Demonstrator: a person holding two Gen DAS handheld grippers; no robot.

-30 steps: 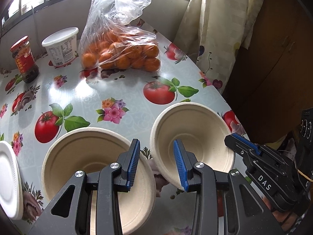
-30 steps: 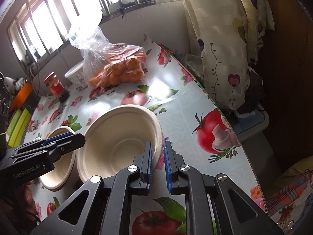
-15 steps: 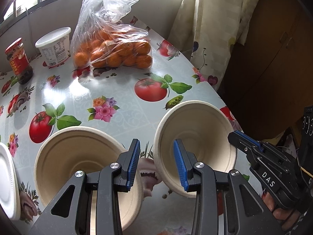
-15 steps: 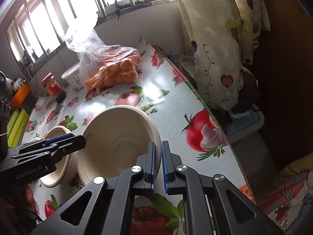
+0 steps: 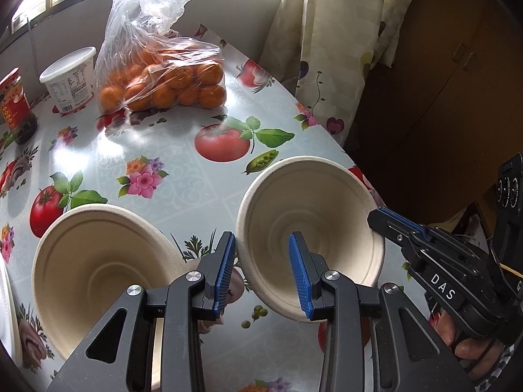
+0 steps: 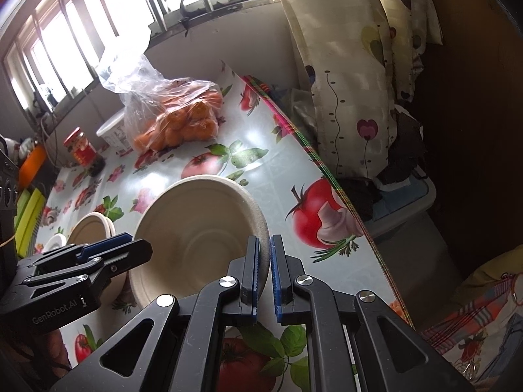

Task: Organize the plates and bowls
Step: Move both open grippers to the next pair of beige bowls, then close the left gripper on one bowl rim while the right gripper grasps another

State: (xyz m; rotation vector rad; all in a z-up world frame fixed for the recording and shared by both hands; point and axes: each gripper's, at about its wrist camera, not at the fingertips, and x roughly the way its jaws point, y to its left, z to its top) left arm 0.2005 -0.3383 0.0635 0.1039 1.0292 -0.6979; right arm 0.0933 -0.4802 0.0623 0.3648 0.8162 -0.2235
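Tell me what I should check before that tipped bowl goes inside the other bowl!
1. Right gripper pinching the tipped bowl by its rim: ok.
2. Left gripper holding that bowl too: not ok; its jaws stand open around the rim, not pressing.
3. Other bowl empty and flat on the table: ok.
4. Bag of oranges far from both bowls: ok.
5. Tipped bowl fully off the table: cannot tell.

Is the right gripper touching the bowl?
Touching. The right wrist view shows the right gripper with its jaws pinched shut on the rim of the bowl.
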